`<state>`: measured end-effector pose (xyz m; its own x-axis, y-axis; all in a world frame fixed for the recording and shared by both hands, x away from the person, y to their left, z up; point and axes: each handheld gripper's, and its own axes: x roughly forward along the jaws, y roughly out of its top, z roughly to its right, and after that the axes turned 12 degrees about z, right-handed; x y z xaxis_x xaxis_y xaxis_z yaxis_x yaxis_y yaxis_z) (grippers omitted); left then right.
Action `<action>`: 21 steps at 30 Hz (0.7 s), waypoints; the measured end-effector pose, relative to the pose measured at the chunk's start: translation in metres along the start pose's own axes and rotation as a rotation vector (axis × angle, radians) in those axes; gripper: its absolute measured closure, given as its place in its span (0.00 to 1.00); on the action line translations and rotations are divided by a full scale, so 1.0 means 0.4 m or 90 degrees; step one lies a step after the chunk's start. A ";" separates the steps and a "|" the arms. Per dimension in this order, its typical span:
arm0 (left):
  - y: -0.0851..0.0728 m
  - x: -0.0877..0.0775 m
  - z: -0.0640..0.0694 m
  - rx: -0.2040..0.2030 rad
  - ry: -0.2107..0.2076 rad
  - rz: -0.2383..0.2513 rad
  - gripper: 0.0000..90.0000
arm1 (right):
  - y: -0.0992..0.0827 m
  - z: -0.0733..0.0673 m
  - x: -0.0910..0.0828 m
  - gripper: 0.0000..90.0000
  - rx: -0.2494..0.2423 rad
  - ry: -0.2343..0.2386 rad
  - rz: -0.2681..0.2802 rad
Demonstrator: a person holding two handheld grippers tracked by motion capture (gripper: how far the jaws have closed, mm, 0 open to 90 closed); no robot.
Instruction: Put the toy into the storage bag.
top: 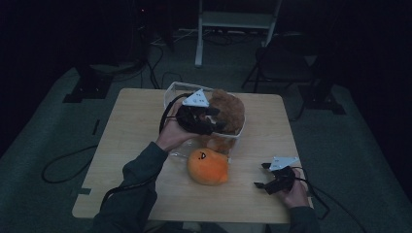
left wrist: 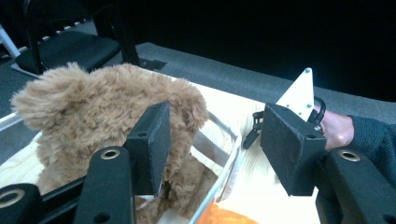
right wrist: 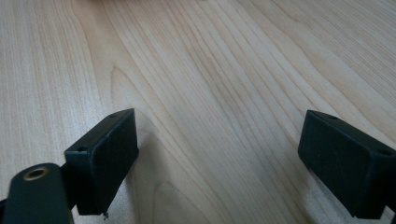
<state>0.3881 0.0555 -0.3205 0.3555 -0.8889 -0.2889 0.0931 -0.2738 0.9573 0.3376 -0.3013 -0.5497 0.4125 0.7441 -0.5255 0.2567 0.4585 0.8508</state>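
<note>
Over the clear plastic bin (top: 172, 90), the left gripper (left wrist: 212, 140) hangs open beside the shaggy brown teddy bear (left wrist: 93, 112), which sits upright in the bin, head uppermost; the right gripper (right wrist: 219, 163) rests open on the pale wooden table (right wrist: 210, 70).

You find no readable text, label, brand, number or sign here: none on the brown teddy bear (left wrist: 107, 116), the orange plush (top: 208, 166), the clear bin (top: 239, 135) or the desk (right wrist: 224, 70).
</note>
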 end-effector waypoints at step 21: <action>-0.058 -0.030 0.016 -0.007 -0.014 -0.015 0.52 | 0.000 -0.001 0.000 0.13 0.001 -0.002 0.000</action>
<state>0.3759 0.0702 -0.3393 0.3322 -0.8902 -0.3116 0.1116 -0.2909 0.9502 0.3373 -0.3011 -0.5497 0.4148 0.7429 -0.5254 0.2579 0.4578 0.8509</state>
